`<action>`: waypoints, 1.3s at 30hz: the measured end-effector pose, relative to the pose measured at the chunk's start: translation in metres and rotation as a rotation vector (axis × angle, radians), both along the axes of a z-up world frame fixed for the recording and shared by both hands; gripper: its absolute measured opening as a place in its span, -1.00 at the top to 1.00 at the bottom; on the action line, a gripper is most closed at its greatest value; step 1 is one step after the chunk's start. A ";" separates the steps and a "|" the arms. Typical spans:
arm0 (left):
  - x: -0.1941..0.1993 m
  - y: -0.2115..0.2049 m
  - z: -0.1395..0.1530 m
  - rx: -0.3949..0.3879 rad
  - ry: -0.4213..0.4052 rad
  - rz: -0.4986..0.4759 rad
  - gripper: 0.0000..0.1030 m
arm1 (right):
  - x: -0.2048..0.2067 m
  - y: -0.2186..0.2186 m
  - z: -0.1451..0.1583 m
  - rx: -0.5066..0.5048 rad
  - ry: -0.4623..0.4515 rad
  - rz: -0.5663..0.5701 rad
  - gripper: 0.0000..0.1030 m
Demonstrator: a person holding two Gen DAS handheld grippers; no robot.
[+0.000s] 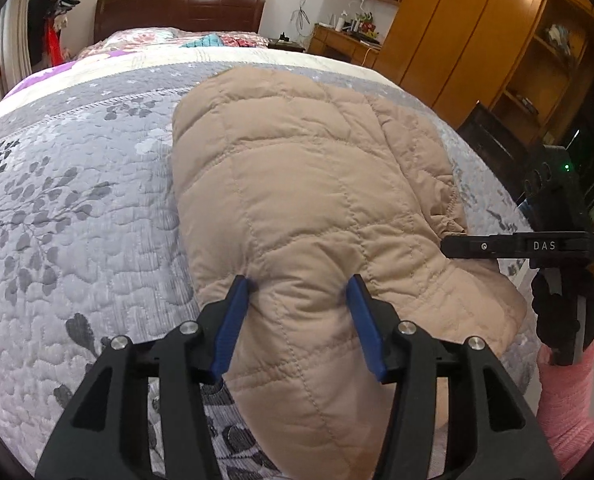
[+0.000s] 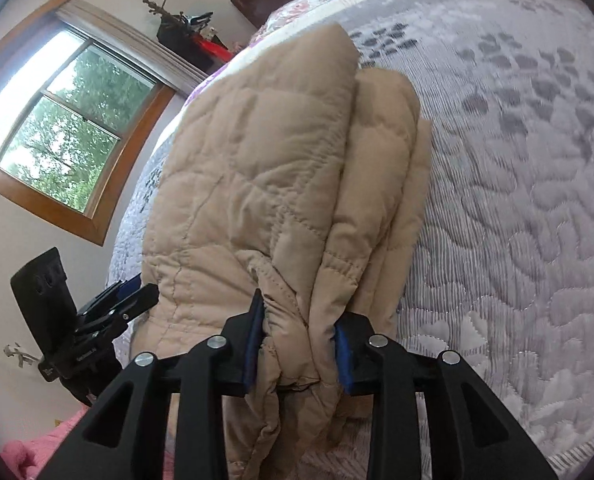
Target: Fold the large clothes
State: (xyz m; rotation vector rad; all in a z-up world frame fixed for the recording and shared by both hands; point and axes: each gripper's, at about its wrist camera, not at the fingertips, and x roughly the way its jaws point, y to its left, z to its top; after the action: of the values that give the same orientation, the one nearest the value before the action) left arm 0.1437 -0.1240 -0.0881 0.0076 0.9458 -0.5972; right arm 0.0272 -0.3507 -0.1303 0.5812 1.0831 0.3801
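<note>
A beige quilted jacket (image 1: pixel 297 184) lies folded in thick layers on a bed with a grey leaf-patterned quilt (image 1: pixel 77 200). My left gripper (image 1: pixel 299 300) is shut on the jacket's near left edge, blue pads pressing into the padding. My right gripper (image 2: pixel 299 340) is shut on the bunched layers of the jacket (image 2: pixel 257 168) at its near right edge. The right gripper also shows in the left wrist view (image 1: pixel 537 246), at the jacket's right side. The left gripper shows in the right wrist view (image 2: pixel 113 304), at the jacket's left corner.
A dark wooden headboard (image 1: pixel 181 10) and floral bedding (image 1: pixel 169 38) lie at the far end of the bed. Wooden wardrobes and shelves (image 1: pixel 497 40) stand to the right. A window (image 2: pixel 61 128) and a coat stand (image 2: pixel 189 36) are on the left wall.
</note>
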 end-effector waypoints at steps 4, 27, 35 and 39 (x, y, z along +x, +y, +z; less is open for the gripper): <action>-0.002 -0.003 -0.011 0.021 -0.018 -0.002 -0.01 | 0.002 0.002 -0.011 0.003 -0.023 -0.010 0.39; -0.053 0.009 0.025 -0.081 0.004 -0.089 0.00 | -0.076 0.077 0.073 -0.323 -0.240 0.103 0.05; -0.055 0.004 0.007 -0.031 -0.027 -0.117 0.00 | -0.071 0.064 0.030 -0.265 -0.180 0.071 0.20; -0.057 0.002 0.001 -0.019 -0.036 -0.120 0.00 | -0.069 0.062 0.016 -0.240 -0.182 0.061 0.22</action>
State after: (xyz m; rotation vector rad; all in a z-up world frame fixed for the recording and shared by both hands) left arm 0.0872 -0.1217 -0.0872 0.0581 0.9086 -0.7147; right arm -0.0413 -0.2889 -0.1145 0.2949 0.9560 0.3434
